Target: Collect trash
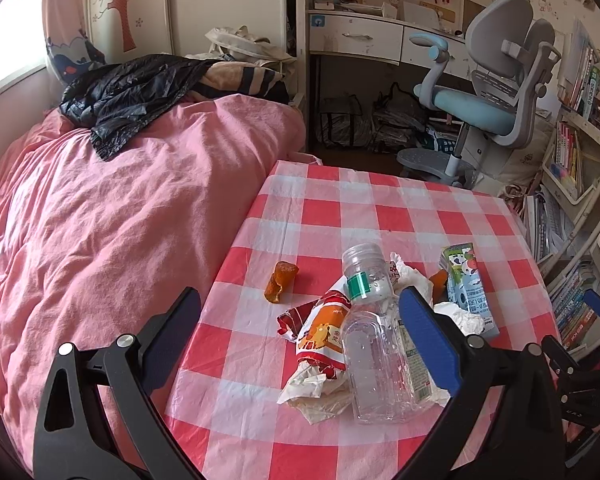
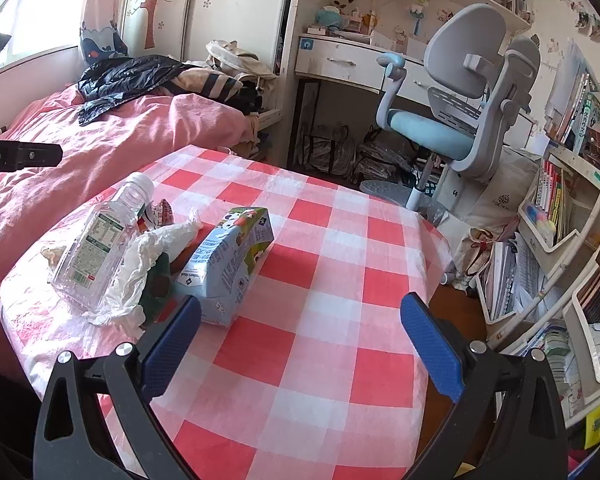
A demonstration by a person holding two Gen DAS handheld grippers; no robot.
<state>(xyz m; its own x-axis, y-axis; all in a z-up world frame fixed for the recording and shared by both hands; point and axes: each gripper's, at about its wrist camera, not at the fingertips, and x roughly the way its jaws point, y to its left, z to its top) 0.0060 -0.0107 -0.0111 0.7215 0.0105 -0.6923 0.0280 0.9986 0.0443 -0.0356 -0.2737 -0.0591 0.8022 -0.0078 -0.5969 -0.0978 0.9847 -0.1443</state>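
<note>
1. Trash lies grouped on the table (image 2: 320, 280), which is covered with a red-and-white checked cloth and stands beside a bed with a pink cover (image 1: 100, 200).
2. Clear plastic bottle (image 1: 370, 336): lying on its side, cap pointing away from the left camera, resting partly on a crumpled snack wrapper (image 1: 320, 332) printed in red, orange and white.
3. Small drink carton (image 2: 230, 264) (pale blue, cartoon cow print): lying on its side, just right of the bottle, with crumpled white tissue (image 2: 140, 264) between the two.
4. Orange peel piece (image 1: 280, 282): lying apart from the pile, to its left, near the table edge by the bed.
5. Left gripper (image 1: 300, 340): jaws spread wide, holding nothing. In its own view, the right blue pad overlaps the bottle's far side; the left finger is over the table edge. Contact with the bottle cannot be confirmed.
6. Right gripper (image 2: 300, 344): jaws spread wide, holding nothing, above bare cloth. Its left finger is just beside the carton's near end.
7. Background: a grey-and-blue desk chair (image 2: 456, 108) stands beyond the table, in front of a white desk.
</note>
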